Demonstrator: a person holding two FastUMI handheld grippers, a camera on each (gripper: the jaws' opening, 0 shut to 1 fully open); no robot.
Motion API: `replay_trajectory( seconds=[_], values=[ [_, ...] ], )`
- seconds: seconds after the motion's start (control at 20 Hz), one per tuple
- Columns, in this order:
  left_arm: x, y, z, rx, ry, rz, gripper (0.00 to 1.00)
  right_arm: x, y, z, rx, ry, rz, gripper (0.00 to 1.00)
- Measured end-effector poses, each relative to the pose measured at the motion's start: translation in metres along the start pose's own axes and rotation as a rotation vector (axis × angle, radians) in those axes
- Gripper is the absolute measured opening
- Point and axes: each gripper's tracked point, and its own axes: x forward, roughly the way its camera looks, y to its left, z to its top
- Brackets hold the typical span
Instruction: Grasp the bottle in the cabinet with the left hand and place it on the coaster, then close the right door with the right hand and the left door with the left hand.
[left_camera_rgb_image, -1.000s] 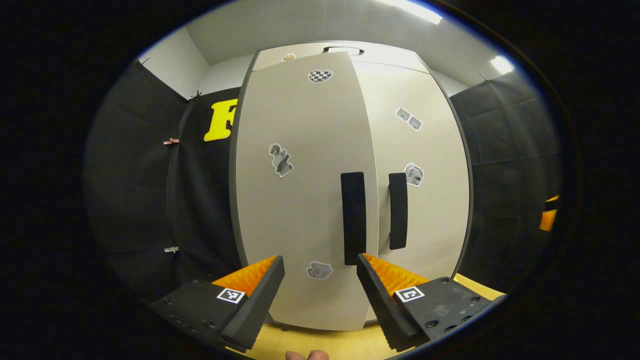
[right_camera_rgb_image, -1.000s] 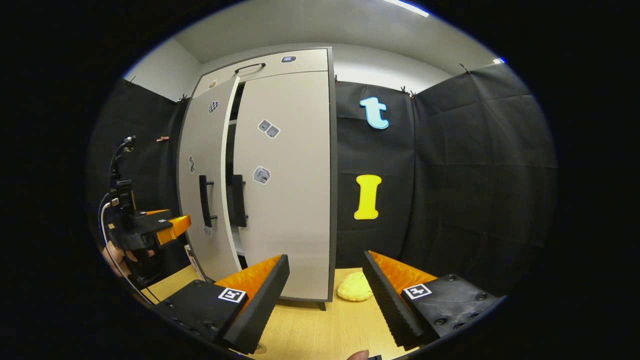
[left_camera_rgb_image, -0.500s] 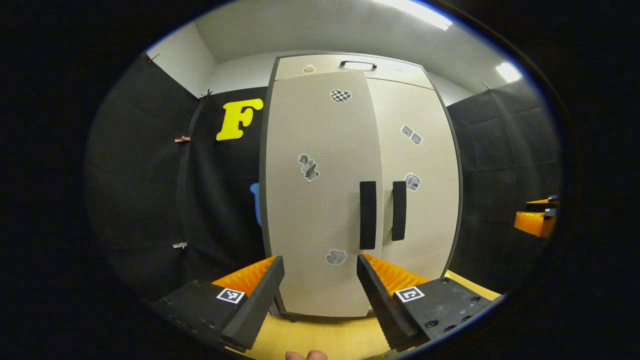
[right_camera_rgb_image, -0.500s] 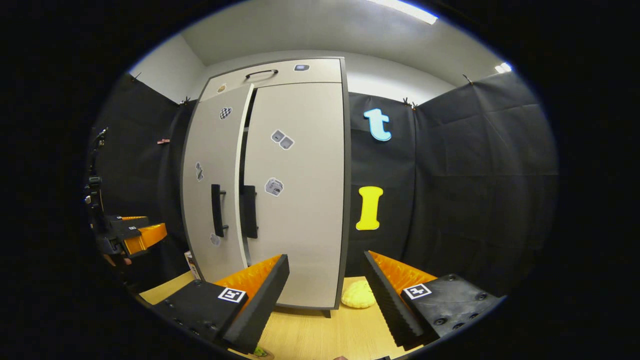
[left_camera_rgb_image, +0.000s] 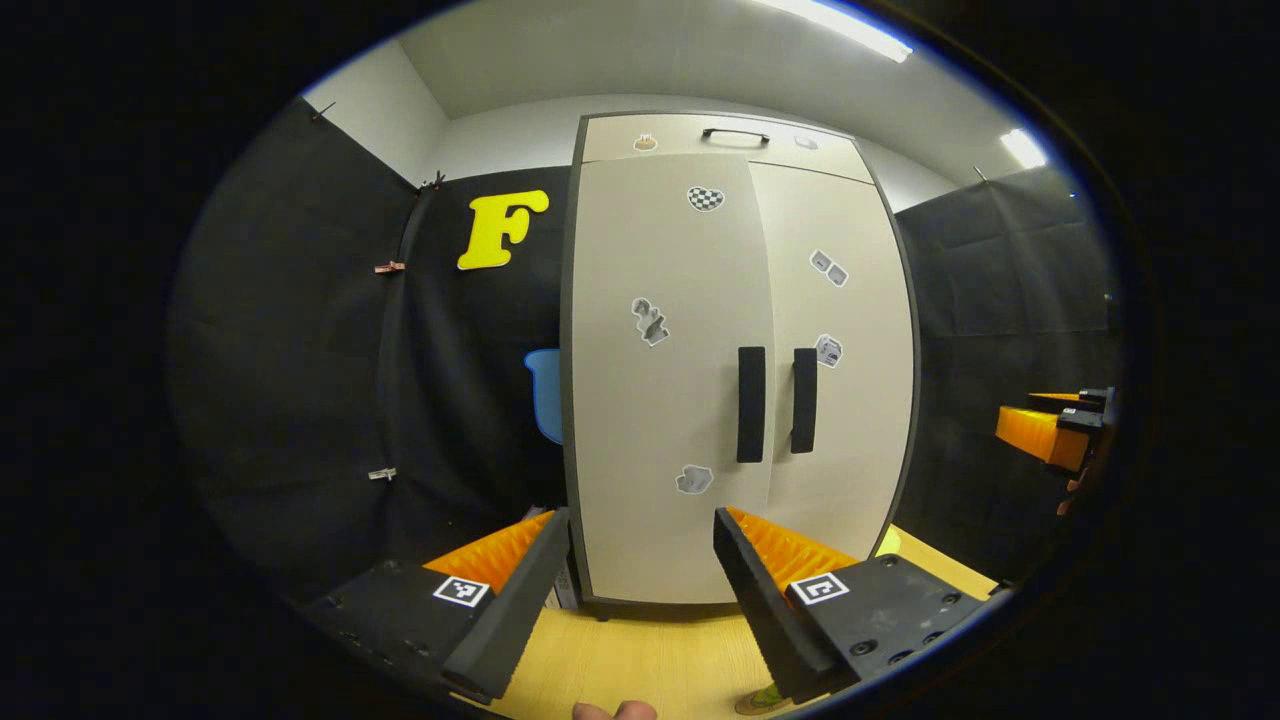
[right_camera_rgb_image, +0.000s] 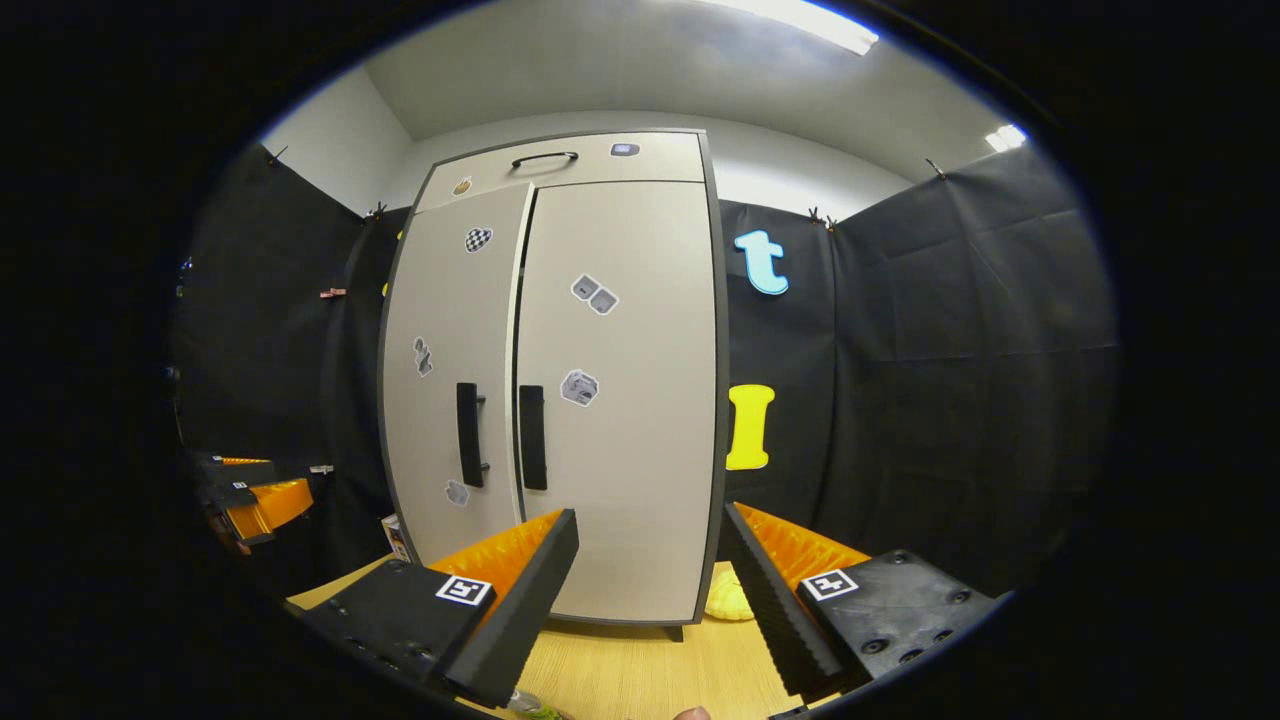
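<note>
In the left gripper view, the left hand-held gripper (left_camera_rgb_image: 640, 580) is seen at six o'clock with its jaws spread wide and nothing between them, held clear of the cabinet (left_camera_rgb_image: 735, 360). The left door (left_camera_rgb_image: 665, 380) and the right door (left_camera_rgb_image: 840, 340) appear flush and shut, their dark handles (left_camera_rgb_image: 751, 404) side by side just right of centre. A green-tinged object on a round mat is glimpsed at five o'clock on the counter (left_camera_rgb_image: 650, 660), possibly the bottle on the coaster, but it is too cropped to be told for certain. The other hand-held gripper is seen far out at three o'clock. In the right gripper view, the right hand-held gripper (right_camera_rgb_image: 650, 590) is likewise wide open and empty at six o'clock, well apart from the cabinet, whose doors are seen closed at eleven o'clock. A pale yellow lump (right_camera_rgb_image: 728, 598) lies on the counter beside the cabinet's foot. The doors are judged stiff, light panels that swing freely on hinges; they are best pushed flat near the handle edge, not gripped. The task is judged essentially finished.
</note>
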Motion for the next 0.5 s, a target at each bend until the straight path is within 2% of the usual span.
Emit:
replay_trajectory(
  seconds=[0.5],
  values=[
    [-0.012,0.019,0.009,0.041,-0.035,0.037,0.93,0.000,0.014,-0.006,-0.011,0.011,0.019,0.96]
  ],
)
